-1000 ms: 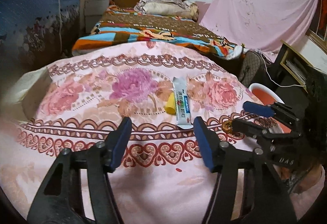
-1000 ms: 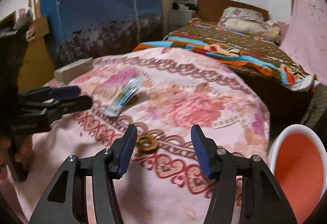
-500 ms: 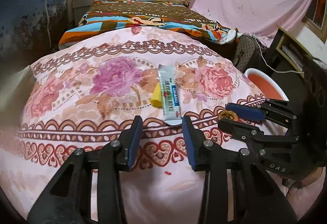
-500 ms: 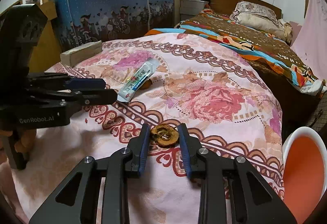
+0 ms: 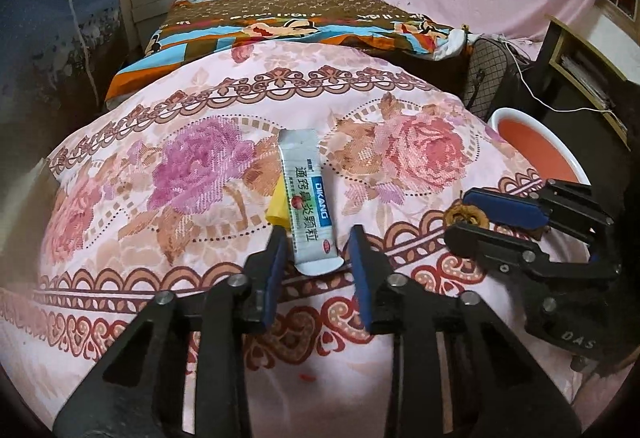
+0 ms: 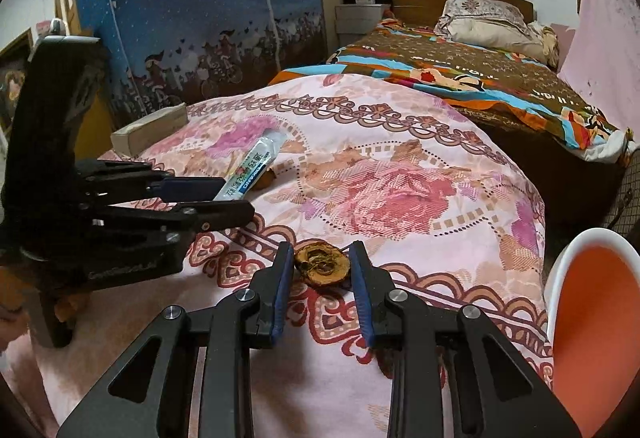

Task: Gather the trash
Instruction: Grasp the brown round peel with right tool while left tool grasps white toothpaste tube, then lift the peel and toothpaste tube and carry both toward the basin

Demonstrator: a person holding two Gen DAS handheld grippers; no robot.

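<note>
A white sachet (image 5: 306, 198) with blue and green print lies on the pink floral quilt (image 5: 420, 158), partly over a yellow scrap (image 5: 275, 212). My left gripper (image 5: 316, 238) straddles the sachet's near end. Its jaws are closing, and a thin gap still shows on each side of the packet. In the right wrist view the left gripper (image 6: 236, 198) comes in from the left at the sachet (image 6: 252, 170). My right gripper (image 6: 320, 250) is shut on a round, brown-orange piece of dried fruit peel (image 6: 322, 264), which rests on the quilt. The left wrist view also shows the right gripper (image 5: 460, 214), to the right.
A white bin with an orange inside (image 6: 576, 242) stands off the quilt's right edge (image 5: 516, 114). A pale box (image 6: 152, 128) lies at the quilt's left edge. Beyond are a second bed with a colourful cover (image 5: 280, 22) and a checked bag (image 5: 486, 78).
My left gripper has moved forward until its fingers flank the sachet's near end, and its jaws have narrowed. The right gripper's jaws came in onto the peel and have stayed there.
</note>
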